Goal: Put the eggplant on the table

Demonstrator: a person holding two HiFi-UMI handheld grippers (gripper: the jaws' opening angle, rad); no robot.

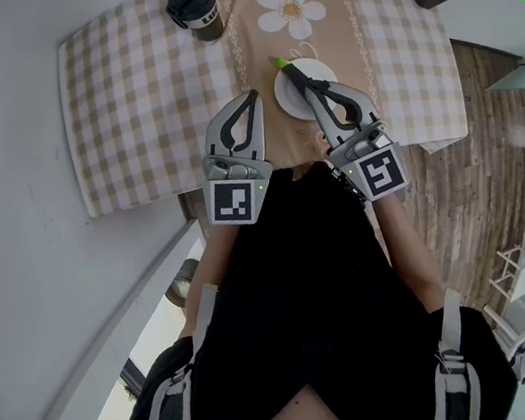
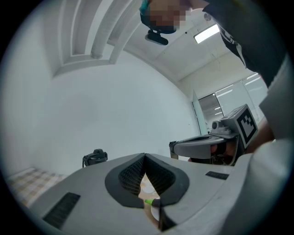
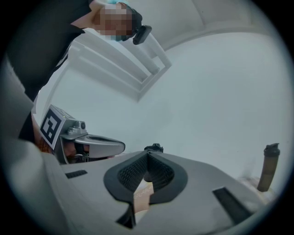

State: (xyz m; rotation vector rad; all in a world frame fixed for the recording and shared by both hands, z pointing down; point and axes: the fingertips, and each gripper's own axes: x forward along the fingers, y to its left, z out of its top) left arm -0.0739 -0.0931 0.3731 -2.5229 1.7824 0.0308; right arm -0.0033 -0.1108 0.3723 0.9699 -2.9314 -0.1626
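Counter (image 1: 97,94): covered w/ beige-and-white checked cloth, fills upper left of head view. Wood floor (image 1: 492,154): to the right of the counter. Runner (image 1: 261,50): tan, lace-edged, laid along the cloth's middle, w/ a white daisy print (image 1: 291,10) at its far end. Left tool (image 1: 252,94): we see it held over the runner's near end, beside the plate. In its own view the pads meet at the tip w/ nothing clamped; only runner and plate edge show through the gap behind them. Right tool (image 1: 305,75): angled in from the right, jaws lying over the plate. Its own view shows the tips closed together, w/ only runner visible through the gap. Marker cubes: one at the rear of each tool, near the person's dark top. Travel cup (image 1: 198,7): black, lidded, upright on the cloth at far left, well apart from the plate. Plate (image 1: 288,100): white, round, on the runner near the counter's front edge. Eggplant (image 1: 284,65): dark, on the plate, green stem end poking past the far-left rim, body mostly hidden under the right tool. We can't tell whether that tool touches it.
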